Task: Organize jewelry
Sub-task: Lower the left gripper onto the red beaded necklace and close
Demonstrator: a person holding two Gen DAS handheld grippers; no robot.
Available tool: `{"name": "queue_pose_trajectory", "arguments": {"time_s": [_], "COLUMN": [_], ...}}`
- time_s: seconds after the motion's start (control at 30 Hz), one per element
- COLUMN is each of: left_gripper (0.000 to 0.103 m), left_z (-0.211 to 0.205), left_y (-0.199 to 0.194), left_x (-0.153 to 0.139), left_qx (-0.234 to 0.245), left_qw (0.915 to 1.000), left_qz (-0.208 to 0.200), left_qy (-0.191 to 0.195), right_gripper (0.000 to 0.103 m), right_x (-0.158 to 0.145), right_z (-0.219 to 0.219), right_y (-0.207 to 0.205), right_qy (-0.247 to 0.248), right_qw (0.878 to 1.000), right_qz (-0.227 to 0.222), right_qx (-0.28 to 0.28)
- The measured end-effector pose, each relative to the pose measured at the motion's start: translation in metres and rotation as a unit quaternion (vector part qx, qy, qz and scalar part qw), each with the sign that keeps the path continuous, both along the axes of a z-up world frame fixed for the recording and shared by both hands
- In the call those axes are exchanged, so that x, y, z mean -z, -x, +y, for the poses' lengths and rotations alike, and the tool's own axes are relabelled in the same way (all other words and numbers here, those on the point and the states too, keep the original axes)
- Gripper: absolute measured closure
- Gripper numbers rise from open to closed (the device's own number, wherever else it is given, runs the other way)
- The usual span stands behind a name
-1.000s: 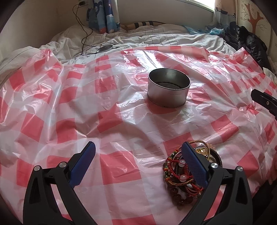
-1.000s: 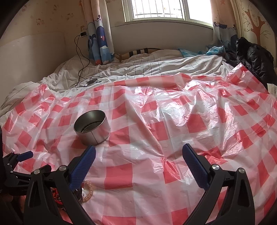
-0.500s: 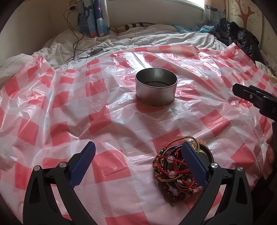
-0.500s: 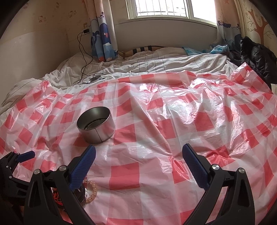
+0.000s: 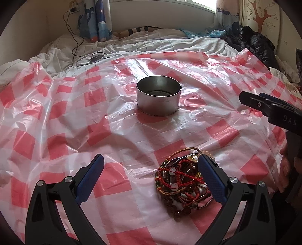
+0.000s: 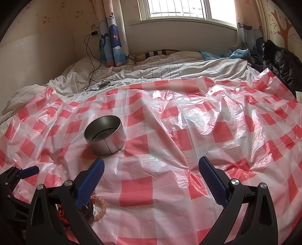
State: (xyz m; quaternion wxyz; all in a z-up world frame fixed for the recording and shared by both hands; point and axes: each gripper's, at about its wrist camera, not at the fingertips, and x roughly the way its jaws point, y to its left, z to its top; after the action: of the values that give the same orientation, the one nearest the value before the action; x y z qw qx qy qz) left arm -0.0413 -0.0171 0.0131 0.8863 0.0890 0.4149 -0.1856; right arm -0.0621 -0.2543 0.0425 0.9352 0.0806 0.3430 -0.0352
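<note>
Both grippers, left [image 5: 151,177] and right [image 6: 151,179], spread empty; tangled bracelets [image 5: 183,181] likely snagging, lifting together toward tin [image 5: 158,98].

Daylit window [image 6: 181,9] with cartoon curtains [image 6: 113,37] above a rumpled bed [image 6: 169,71].

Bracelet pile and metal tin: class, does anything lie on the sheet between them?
Nothing visible does. Only bare checked plastic sheet lies between the bracelet pile and the open metal tin.
</note>
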Motion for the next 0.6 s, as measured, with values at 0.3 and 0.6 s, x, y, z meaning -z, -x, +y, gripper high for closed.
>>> {"name": "queue_pose_trajectory", "arguments": {"time_s": [0.3,0.6], "left_gripper": [0.008,0.008], "left_z": [0.008,0.026], "left_y": [-0.002,-0.003], "left_x": [-0.003,-0.002], "left_qx": [0.003,0.020], "left_qw": [0.9995,0.9978], "left_qz": [0.009,0.014], "left_qy": [0.030,0.061], "right_gripper": [0.007,0.007], "right_x": [-0.001,-0.002], "right_z": [0.006,0.006], "right_y": [0.000,0.002], "right_qy": [0.002,-0.010], "right_qw": [1.000,1.000], "right_qz": [0.000,-0.003], "right_qx": [-0.004,-0.017]}}
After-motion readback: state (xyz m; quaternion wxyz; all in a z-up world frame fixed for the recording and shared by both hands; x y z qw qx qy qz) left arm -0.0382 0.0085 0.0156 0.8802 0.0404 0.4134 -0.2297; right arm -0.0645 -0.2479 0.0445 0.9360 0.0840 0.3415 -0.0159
